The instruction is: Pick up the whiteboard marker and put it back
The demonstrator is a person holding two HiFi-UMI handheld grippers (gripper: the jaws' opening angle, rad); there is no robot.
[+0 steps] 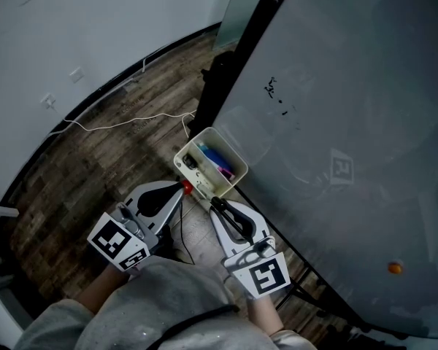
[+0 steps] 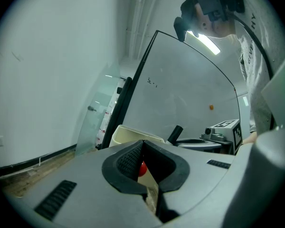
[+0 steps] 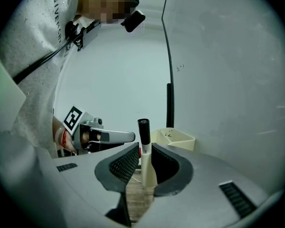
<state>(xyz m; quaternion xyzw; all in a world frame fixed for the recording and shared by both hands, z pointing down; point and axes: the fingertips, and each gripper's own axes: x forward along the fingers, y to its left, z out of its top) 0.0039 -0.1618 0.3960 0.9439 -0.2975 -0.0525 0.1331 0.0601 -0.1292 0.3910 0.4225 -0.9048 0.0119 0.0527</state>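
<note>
Right gripper view: R gripper (image 3: 145, 151) level, clamped on marker (image 3: 143, 129), which stands upright, black cap up. Head view: both grippers side by side, aimed at tray (image 1: 228, 149) by whiteboard (image 1: 336, 86) edge. L gripper (image 1: 182, 188) jaws together; red bit (image 1: 186, 187) at tips, can't tell if held.

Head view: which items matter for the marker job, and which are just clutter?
Job: whiteboard marker, upright in right gripper; cream tray beside whiteboard.
Clutter: white cable on floor; orange dot on whiteboard; coloured markers in tray.
</note>
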